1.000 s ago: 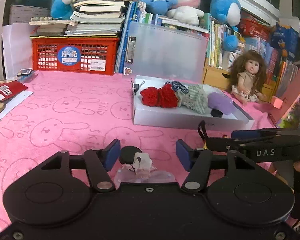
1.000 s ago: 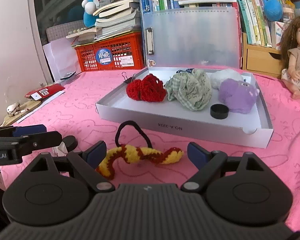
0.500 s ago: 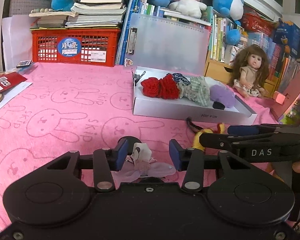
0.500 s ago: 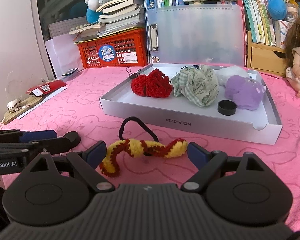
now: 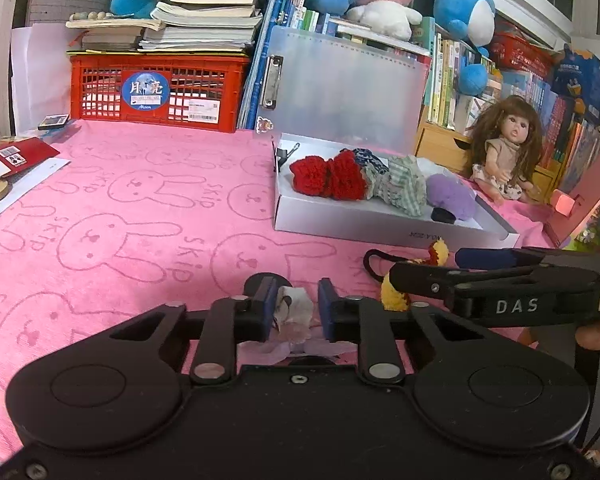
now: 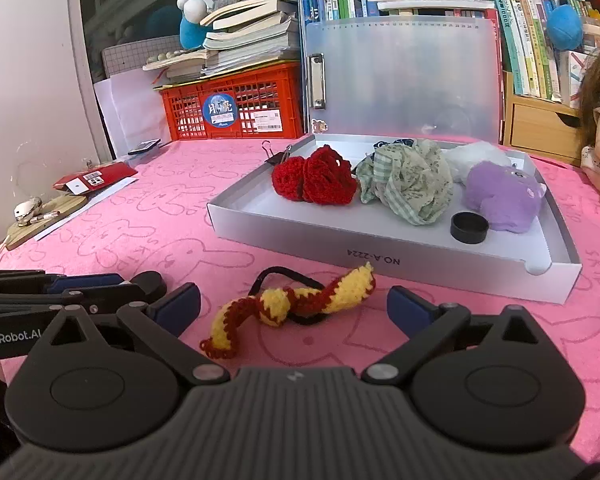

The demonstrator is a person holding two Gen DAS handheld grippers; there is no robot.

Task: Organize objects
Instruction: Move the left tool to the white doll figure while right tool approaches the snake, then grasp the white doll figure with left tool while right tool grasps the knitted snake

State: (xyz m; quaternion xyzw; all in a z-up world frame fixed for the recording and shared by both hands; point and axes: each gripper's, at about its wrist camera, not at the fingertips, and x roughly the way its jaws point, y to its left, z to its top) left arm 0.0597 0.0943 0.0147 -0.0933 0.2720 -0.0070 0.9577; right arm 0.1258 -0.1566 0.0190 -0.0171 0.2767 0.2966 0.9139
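Lower centre of the left wrist view: left gripper (image 5: 293, 307), its blue pads closed against the sides of a small white-and-pink hair tie (image 5: 294, 312) that lies on the pink bunny-print cloth (image 5: 140, 216); a pale pink ruffle of the same piece spreads just below the pads. A round black cap (image 5: 266, 281) sits on the cloth immediately behind the left pad.

Lower centre of the right wrist view: right gripper (image 6: 294, 308), jaws spread wide and holding nothing. Between and slightly beyond its pads lies a yellow-and-red crocheted hair tie (image 6: 292, 308) with a black elastic loop, resting on the cloth. The left gripper enters this view at the lower left edge.

Centre right, beyond the crocheted piece: a shallow white box (image 6: 380, 254), front wall facing the camera. Inside, from left to right: a red crocheted scrunchie (image 6: 314, 180), a green checked scrunchie (image 6: 406, 178), a purple plush item (image 6: 502, 196) with a white fluffy piece behind it, and a second black cap (image 6: 469, 228) near the front wall. A binder clip sits at the box's far left corner.

Upper frame: a translucent clipboard (image 6: 400, 76) stands upright behind the box; a red crate (image 6: 236, 106) with stacked books at upper left; a doll (image 5: 504, 148) seated at right; shelved books and plush toys along the top
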